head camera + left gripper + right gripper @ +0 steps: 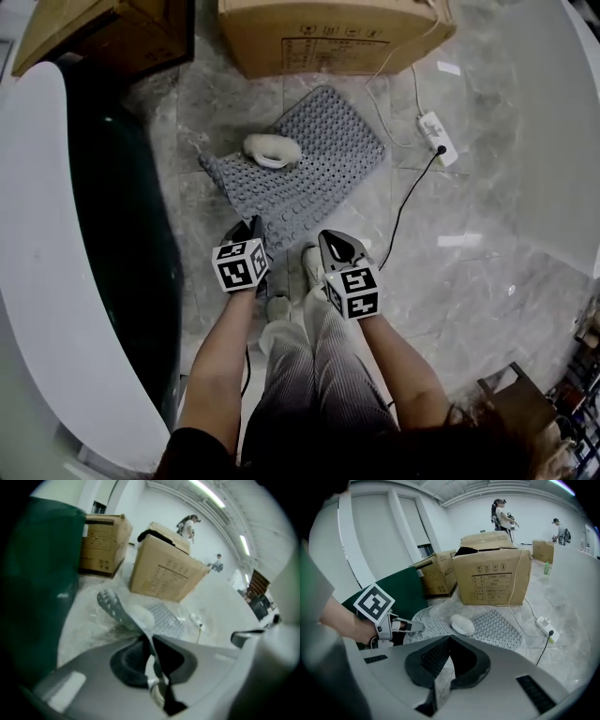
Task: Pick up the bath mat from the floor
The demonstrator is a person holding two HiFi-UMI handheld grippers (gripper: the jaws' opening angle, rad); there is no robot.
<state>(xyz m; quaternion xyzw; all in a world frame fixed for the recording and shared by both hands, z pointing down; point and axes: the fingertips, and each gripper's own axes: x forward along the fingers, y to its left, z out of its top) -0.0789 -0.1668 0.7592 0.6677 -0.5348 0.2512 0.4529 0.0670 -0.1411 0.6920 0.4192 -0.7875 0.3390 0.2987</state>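
Note:
The grey studded bath mat (314, 173) lies on the marble floor, its near edge raised off the ground. My left gripper (255, 227) is shut on the mat's near left edge; in the left gripper view the mat (115, 609) runs up out of the closed jaws of that gripper (151, 641). My right gripper (330, 240) is shut on the near right edge, and a thin strip of mat sits between its jaws (449, 641). The far part of the mat (497, 627) still rests flat. A white rounded object (272, 150) sits on the mat.
A large cardboard box (333, 33) stands just beyond the mat, another box (103, 33) at far left. A white power strip (438, 137) with a black cable (408, 202) lies to the right. A white-rimmed tub (37, 234) fills the left side. The person's shoes (314, 262) stand below the grippers.

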